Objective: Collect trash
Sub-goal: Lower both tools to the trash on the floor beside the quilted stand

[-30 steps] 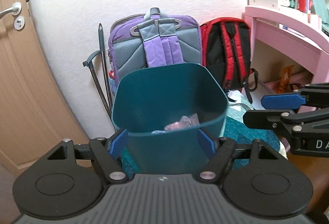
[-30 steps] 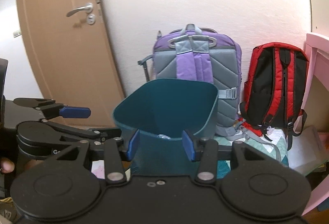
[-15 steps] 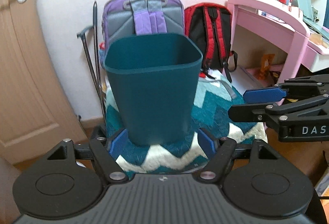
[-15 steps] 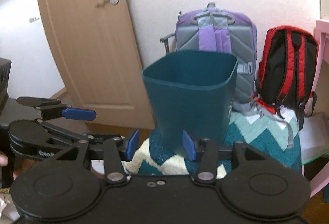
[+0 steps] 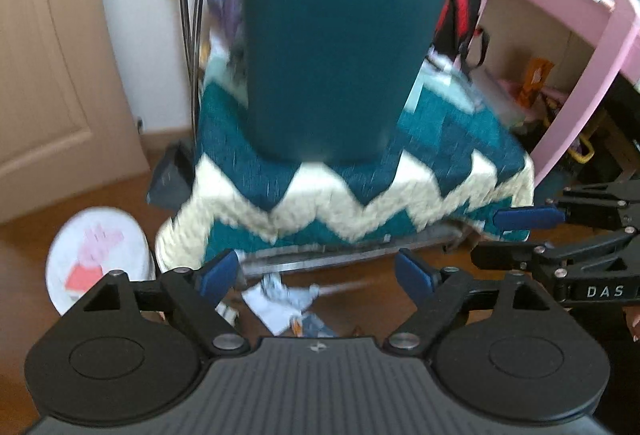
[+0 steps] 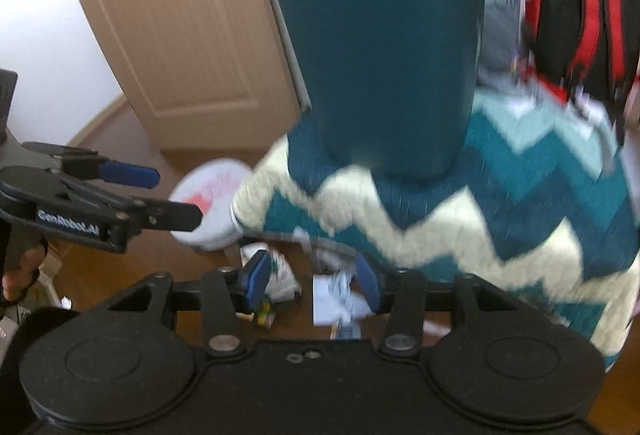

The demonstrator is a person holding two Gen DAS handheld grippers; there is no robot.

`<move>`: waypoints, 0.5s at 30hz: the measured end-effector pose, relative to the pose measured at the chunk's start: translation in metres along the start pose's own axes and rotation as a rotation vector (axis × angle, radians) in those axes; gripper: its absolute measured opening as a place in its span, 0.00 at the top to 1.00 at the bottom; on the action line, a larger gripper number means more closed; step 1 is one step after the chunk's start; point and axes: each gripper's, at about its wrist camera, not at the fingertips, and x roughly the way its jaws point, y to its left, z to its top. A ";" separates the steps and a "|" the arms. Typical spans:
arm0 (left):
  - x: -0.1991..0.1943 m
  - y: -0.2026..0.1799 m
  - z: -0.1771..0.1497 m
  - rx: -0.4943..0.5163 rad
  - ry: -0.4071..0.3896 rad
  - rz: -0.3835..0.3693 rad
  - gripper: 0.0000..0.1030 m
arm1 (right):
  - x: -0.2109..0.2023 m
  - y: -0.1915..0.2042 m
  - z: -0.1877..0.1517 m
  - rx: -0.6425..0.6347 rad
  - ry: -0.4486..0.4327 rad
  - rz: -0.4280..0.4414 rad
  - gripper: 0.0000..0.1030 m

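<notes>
**A:** Why is the teal bin [image 5: 336,47] sitting up on that zigzag blanket [image 5: 352,195] instead of on the floor?

**B:** I'm guessing it's raised so scraps can be dropped in from standing height. The trash itself is lying on the wood floor below: crumpled paper scraps [image 5: 286,301] at about six o'clock from the bin, just under the blanket's front edge.

**A:** And the claws?

**B:** Both are tilting down toward that litter. The left gripper [image 5: 316,277] is hanging wide open, blue pads well apart, gripping nothing and touching nothing. The right gripper [image 6: 312,281] is gaping too, empty, with a crumpled wrapper [image 6: 282,275] showing beside its left pad and white paper [image 6: 336,295] between the pads, lower down.

**A:** Anything in the way?

**B:** A round white lid or stool [image 5: 96,255] is standing at eight o'clock from the bin. It's too blurry to tell which.
</notes>
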 end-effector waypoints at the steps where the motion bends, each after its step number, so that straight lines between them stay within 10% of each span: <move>1: 0.012 0.004 -0.005 -0.004 0.024 -0.003 0.14 | 0.013 -0.003 -0.005 0.009 0.026 0.002 0.53; 15: 0.201 0.033 -0.065 0.143 0.372 -0.036 0.10 | 0.189 -0.058 -0.089 0.160 0.396 -0.074 0.53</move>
